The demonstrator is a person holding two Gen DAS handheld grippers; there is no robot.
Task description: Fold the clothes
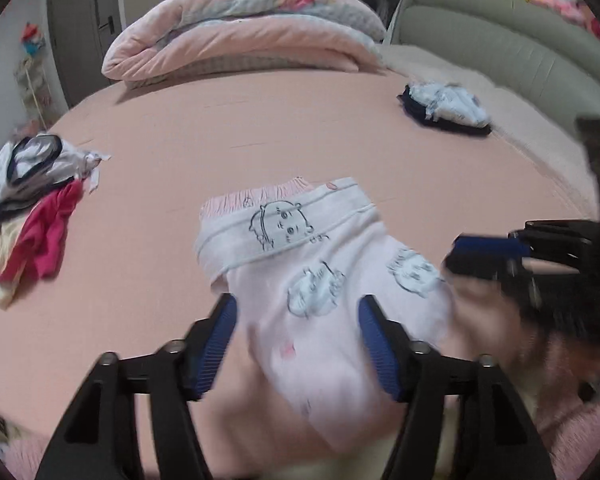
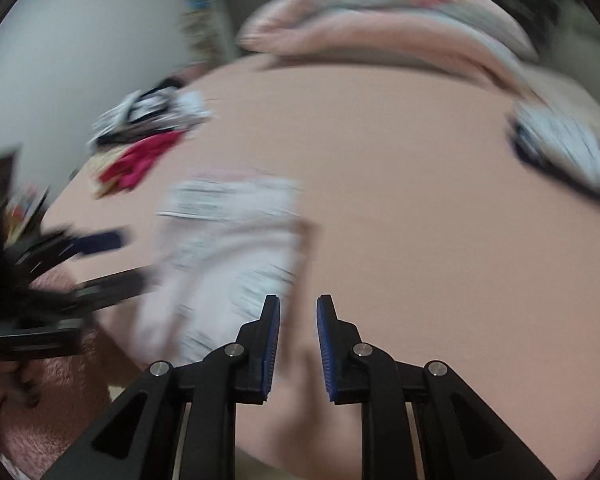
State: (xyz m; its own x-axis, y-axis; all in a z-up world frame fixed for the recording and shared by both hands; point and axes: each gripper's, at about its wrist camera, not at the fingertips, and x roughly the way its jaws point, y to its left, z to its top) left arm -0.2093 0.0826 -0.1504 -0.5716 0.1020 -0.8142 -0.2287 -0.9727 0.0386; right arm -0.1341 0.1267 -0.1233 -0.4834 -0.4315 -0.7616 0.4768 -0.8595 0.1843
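between the blue pads of the left gripper (image 1: 298,316), held partly open, a folded pale pink garment (image 1: 320,264) with cartoon prints is seen, untouched by either pad. the right gripper (image 2: 298,316) is narrowly parted and empty, the garment just to its left. beyond both, on the pink bed sheet (image 1: 260,132), a loose clothes heap (image 1: 32,200) is seen.

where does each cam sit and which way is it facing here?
Left wrist: on the left tongs, angled down at the pink printed garment on the bed; own open fingers frame it, right tongs at the right edge.
Right wrist: on the right tongs, angled down at bare sheet, blurred; own fingers slightly apart on nothing, left tongs at the left edge.
Shared: garment, rolled quilt, unfolded heap, folded stack.
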